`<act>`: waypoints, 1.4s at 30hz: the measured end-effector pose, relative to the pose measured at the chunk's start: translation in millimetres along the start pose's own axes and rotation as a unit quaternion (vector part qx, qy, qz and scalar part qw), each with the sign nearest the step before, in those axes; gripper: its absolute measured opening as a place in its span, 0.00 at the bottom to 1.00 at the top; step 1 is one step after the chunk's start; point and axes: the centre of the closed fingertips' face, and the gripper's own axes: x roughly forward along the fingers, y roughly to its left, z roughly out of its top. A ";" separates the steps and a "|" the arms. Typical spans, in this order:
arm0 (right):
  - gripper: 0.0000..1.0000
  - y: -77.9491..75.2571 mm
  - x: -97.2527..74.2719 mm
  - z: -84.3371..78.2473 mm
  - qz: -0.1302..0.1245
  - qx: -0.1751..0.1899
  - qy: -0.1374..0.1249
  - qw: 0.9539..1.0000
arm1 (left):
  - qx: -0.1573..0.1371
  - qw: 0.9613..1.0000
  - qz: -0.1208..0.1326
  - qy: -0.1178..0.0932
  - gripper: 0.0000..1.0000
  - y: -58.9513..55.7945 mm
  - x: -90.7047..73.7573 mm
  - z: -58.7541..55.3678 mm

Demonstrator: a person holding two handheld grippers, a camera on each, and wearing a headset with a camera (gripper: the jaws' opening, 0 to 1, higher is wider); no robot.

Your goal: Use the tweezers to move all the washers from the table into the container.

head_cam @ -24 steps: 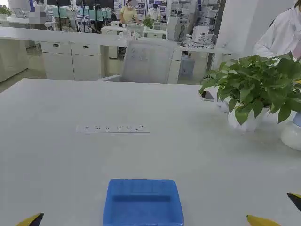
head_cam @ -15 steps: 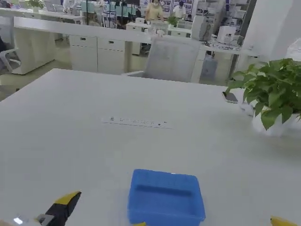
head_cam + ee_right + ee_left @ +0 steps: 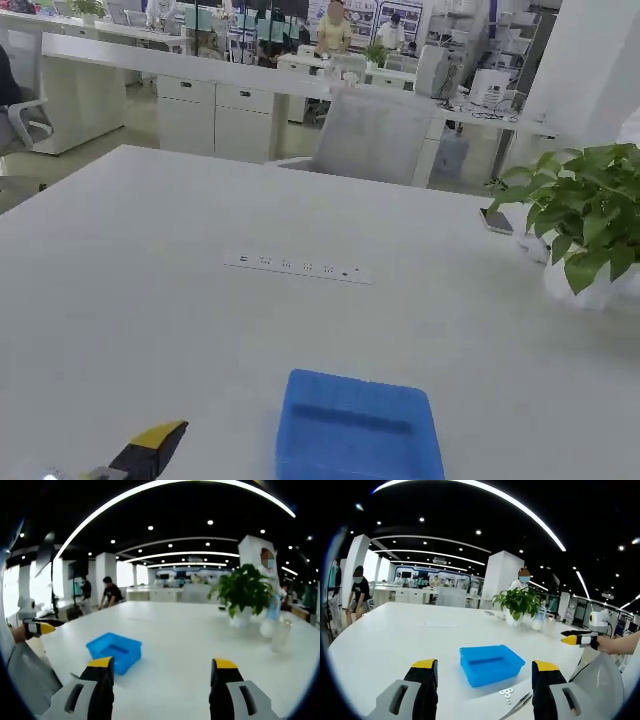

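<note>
A blue container (image 3: 360, 425) sits on the white worktop (image 3: 120, 300) near its front edge, seen from the head view, with a white power strip (image 3: 297, 267) lying well beyond it towards the middle of the surface. A leafy potted plant (image 3: 590, 215) stands at the far right, a dark phone (image 3: 497, 221) lies just beside it, and a grey chair (image 3: 370, 135) is drawn up on the far side.

In the left gripper view, the left tool (image 3: 485, 666) is held released, its yellow-tipped jaws spread wide with nothing between them, facing the container. A small cluster of washers (image 3: 507, 693) lies on the worktop just beside the container's near corner. A thin metal piece that looks like the tweezers (image 3: 518, 705) rests close to them.

In the right gripper view, the right tool (image 3: 162, 663) is likewise released, jaws wide apart and grasping nothing, with the container ahead to its left.
</note>
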 end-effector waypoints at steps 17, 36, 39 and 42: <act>0.76 12.1 5.5 -8.7 0.028 -0.004 0.024 0.999 | 0.013 1.000 0.016 0.012 0.77 6.2 -0.9 -3.3; 0.76 16.4 5.8 -13.5 0.041 -0.011 0.038 0.998 | 0.012 1.000 0.025 0.014 0.76 10.5 -2.3 -4.8; 0.76 15.2 5.2 -12.3 0.039 -0.009 0.034 0.999 | 0.017 0.999 0.022 0.016 0.75 9.3 -1.8 -5.5; 0.76 15.1 5.4 -12.6 0.040 -0.007 0.034 0.999 | 0.019 0.999 0.023 0.015 0.75 9.2 -1.9 -4.8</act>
